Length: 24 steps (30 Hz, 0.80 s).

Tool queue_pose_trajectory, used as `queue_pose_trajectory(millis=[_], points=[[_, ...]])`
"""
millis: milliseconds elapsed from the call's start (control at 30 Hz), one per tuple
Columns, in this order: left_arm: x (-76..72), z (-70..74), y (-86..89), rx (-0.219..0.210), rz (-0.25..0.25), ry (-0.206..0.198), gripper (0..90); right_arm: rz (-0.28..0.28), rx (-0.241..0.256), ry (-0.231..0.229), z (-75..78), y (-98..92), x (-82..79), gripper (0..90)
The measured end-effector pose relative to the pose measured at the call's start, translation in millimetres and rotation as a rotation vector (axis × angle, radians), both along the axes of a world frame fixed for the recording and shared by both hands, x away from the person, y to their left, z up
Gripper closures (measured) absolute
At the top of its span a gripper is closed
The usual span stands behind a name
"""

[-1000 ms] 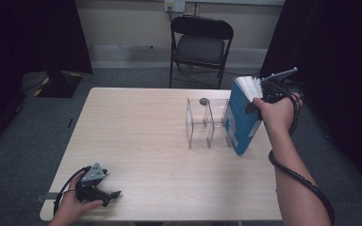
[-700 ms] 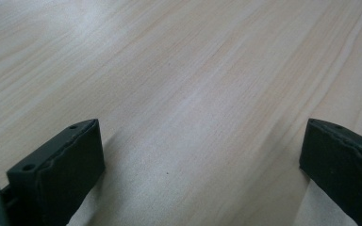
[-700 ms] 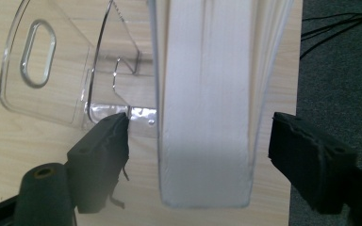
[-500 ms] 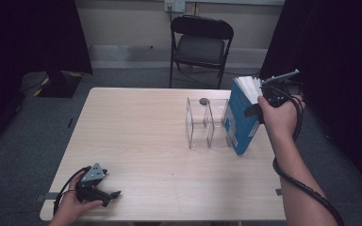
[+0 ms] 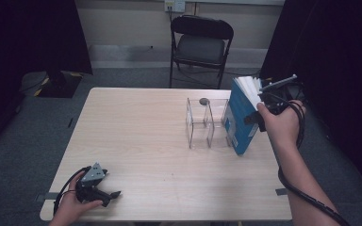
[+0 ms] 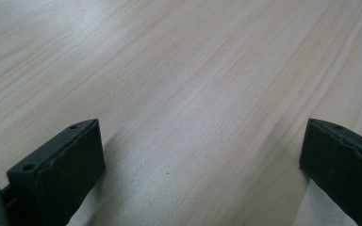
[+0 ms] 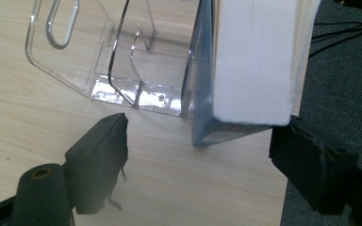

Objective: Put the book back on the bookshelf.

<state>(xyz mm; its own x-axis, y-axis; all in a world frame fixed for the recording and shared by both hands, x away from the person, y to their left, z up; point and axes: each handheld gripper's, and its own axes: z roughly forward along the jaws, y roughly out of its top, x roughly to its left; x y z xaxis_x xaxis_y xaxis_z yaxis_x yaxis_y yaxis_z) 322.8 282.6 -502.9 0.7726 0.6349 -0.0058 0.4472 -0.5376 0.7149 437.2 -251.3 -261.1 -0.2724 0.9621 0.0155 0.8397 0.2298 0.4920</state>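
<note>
A thick blue book (image 5: 239, 117) stands upright at the right of the frame in the high view, leaning slightly against the clear acrylic rack (image 5: 207, 123) beside it near the table's (image 5: 136, 136) right edge. The right gripper (image 5: 264, 101) hovers at the book's upper corner, and in the right gripper view its black jaws stand wide apart, one to each side of the white page block (image 7: 254, 61), gripping nothing. At the lower left of the frame the left gripper (image 5: 104, 194) rests on the tabletop in the person's hand; the left gripper view shows its jaws spread wide over bare wood grain. The book looks like a heavy, stiff volume with a smooth cover that could slide between rubber pads, and its pages may fan or splay if pinched loosely. The soundest hold is judged to be across the full thickness near the spine, cover to cover, so that the weight hangs below the jaws. The rack appears light and brittle, liable to skid if the book is pushed against it.
</note>
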Motion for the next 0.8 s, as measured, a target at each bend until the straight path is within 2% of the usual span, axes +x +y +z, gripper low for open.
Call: queue_pose_trajectory(millis=[133, 167, 233, 267, 333, 467, 633, 800], points=[[-0.2, -0.1, -0.1, 0.0, 0.002, -0.001, 0.0, 0.012, 0.01, -0.003, -1.2, -0.7, -6.7, 20.2], [-0.2, -0.1, -0.1, 0.0, 0.002, -0.001, 0.0, 0.031, 0.007, -0.008, -2.3, -1.2, -8.0, 19.4], [-0.1, 0.0, 0.0, 0.0, 0.001, 0.0, 0.0, 0.041, 0.015, 0.002, -4.1, -1.2, -11.1, 19.6], [-0.2, 0.0, 0.0, -0.001, 0.001, 0.001, 0.0, 0.053, 0.02, 0.022, -6.6, 0.0, -13.3, 18.4], [-0.1, 0.0, 0.0, -0.001, 0.001, 0.0, 0.0, 0.068, 0.025, 0.022, -8.6, 0.4, -14.1, 18.7], [-0.1, 0.0, 0.0, -0.001, 0.001, 0.001, 0.0, 0.083, 0.017, 0.023, -14.6, 6.0, -18.8, 18.8], [-0.1, -0.3, -0.2, -0.003, 0.003, -0.002, 0.0, 0.101, 0.039, 0.035, -25.0, 12.9, -21.7, 18.3], [-0.1, -0.4, -0.2, -0.003, 0.003, -0.002, 0.0, 0.124, 0.038, 0.028, -31.4, 18.3, -23.5, 18.2]])
